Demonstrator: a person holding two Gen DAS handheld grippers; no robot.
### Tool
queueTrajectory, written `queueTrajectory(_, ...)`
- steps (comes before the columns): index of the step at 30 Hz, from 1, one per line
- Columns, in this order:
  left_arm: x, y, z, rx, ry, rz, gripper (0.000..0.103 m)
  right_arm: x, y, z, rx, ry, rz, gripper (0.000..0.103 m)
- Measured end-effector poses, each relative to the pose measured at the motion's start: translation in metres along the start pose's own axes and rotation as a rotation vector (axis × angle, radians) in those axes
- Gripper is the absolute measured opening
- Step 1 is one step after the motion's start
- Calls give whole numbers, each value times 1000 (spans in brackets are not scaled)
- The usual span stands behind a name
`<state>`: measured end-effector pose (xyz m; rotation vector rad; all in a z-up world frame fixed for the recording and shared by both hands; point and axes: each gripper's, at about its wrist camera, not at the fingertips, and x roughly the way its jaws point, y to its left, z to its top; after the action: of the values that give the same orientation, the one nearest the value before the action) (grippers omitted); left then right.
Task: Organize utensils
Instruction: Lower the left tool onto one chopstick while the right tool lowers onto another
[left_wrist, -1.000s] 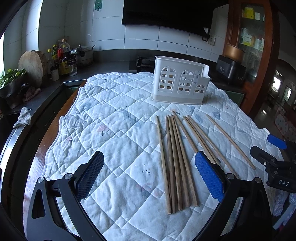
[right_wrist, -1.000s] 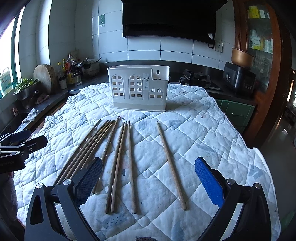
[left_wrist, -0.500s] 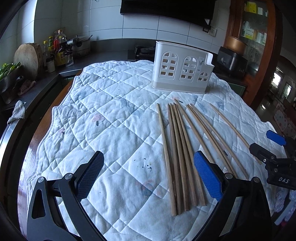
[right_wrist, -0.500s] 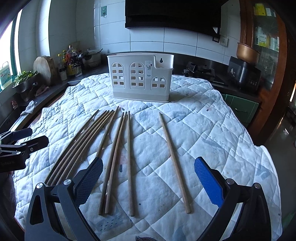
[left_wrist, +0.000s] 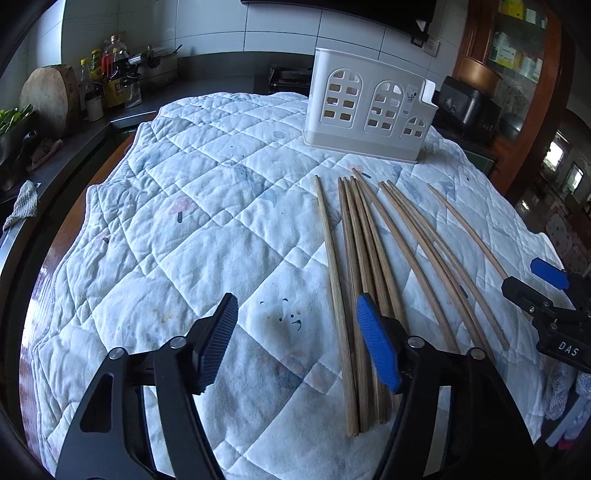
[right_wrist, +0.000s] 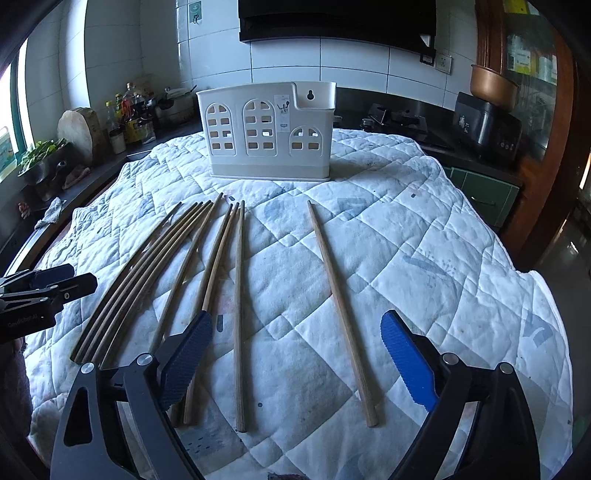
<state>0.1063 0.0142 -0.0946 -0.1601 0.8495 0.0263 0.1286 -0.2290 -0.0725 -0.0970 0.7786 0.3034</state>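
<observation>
Right wrist view: chopsticks (right_wrist: 236, 306) lie fanned near the quilted surface's (right_wrist: 424, 229) front edge, caddy (right_wrist: 267, 131) at its back. Both the right claw (right_wrist: 295, 363) and left claw (left_wrist: 297, 341), narrowing, grasp nothing. Straddle one stick squarely before clenching.

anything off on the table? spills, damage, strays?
Nothing spilled or broken. One chopstick lies apart on the right, away from the main bunch. The quilt carries small dark ink-like specks. The white holder stands upright, and no chopsticks show in it.
</observation>
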Motion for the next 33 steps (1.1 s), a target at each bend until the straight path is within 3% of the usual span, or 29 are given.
queueTrajectory(7, 11, -3, -1, 0, 30, -15, 39, 10, -5, -2, 20, 29, 10, 77)
queueTrajectory(13, 14, -13, -2, 21, 38, -40, 33, 15, -10, -4, 45, 45, 20, 71)
queueTrajectory(17, 19, -16, -1, 28, 46, -37, 23, 17, -11, -3, 52, 49, 26, 67)
queueTrajectory(23, 19, -15, -1, 13, 39, -28, 16, 18, -16, -4, 74, 56, 37, 62)
queueTrajectory(33, 21, -27, -9, 4, 49, 21, 14, 23, -20, -4, 77, 77, 33, 52)
